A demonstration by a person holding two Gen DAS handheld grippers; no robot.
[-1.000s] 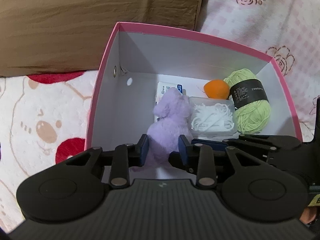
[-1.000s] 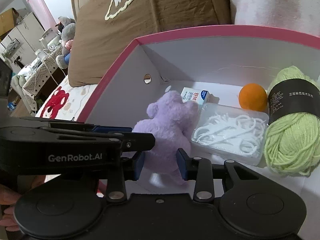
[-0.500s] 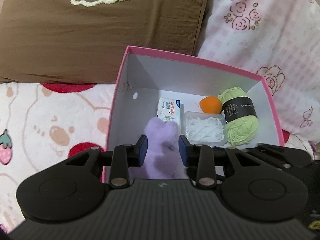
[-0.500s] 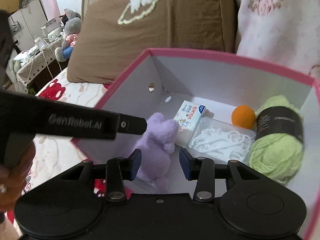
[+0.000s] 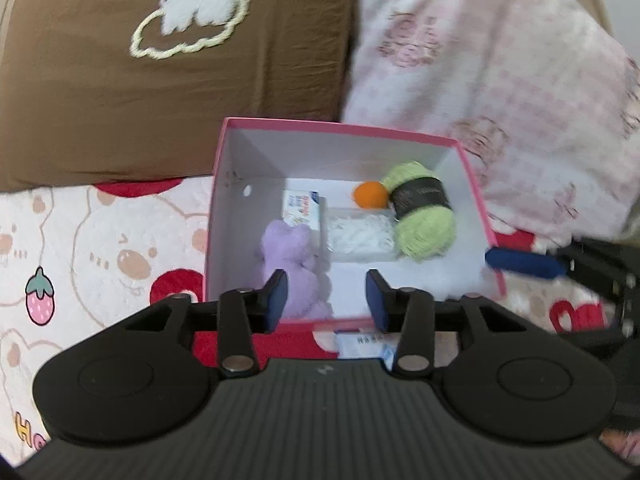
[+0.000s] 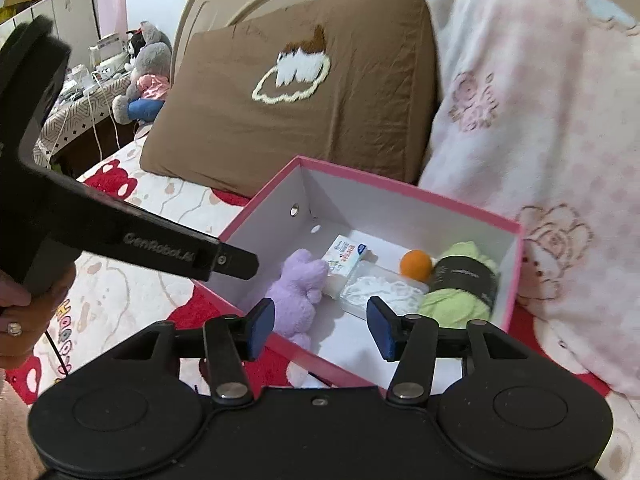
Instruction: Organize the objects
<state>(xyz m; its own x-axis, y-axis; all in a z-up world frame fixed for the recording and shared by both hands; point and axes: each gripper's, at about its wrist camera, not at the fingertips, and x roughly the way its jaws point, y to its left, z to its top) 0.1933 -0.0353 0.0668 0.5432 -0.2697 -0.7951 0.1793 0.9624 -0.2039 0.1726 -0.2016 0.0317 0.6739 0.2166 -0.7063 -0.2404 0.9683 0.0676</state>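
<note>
A pink box (image 5: 340,126) (image 6: 400,188) with white walls stands on the bed. Inside lie a purple plush toy (image 5: 290,252) (image 6: 298,288), a small white carton (image 5: 302,210), a clear case of white floss picks (image 5: 360,236), an orange ball (image 5: 370,196) and a green yarn skein (image 5: 424,216) with a black band. My left gripper (image 5: 326,300) hangs above the box's near edge, jaws opening, nothing between them. My right gripper (image 6: 320,328) hovers over the near right corner, jaws also opening and empty. The plush lies free below both.
A brown pillow (image 5: 160,80) and a pink floral blanket (image 5: 500,80) lean behind the box. The bear-print sheet (image 5: 100,248) spreads to the left. A white packet (image 5: 360,346) lies in front of the box. A hand (image 6: 24,312) holds the left gripper's handle.
Both grippers let go of the purple plush, rose and drew back from the box, and their jaws widened. The plush stays lying in the box.
</note>
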